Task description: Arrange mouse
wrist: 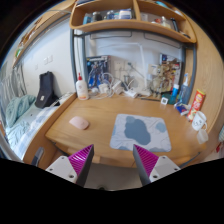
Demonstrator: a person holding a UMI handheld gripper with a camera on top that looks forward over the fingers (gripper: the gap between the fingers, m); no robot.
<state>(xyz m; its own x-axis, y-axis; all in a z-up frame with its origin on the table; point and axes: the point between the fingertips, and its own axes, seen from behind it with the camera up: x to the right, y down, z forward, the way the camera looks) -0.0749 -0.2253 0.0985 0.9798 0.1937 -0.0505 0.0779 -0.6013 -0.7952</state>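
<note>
Gripper (112, 163) wide open, holding nothing; magenta pads (81, 158) well apart, hovering above near edge of wooden surface (100, 135). Mouse (79, 123), pale pink, sitting on surface ahead of the left finger, well apart from it. Mouse pad (141, 131), blue-grey with cloud-like print, lying flat ahead of the right finger, to the right of the mouse, clear gap between the two. Mouse off the pad. White bottle (81, 87) with red cap upright at back of surface near the wall. Cluttered small items along back edge and right side, too small to identify. Wooden shelf (130, 22) mounted above surface. Dark bag (46, 88) off to the left.
</note>
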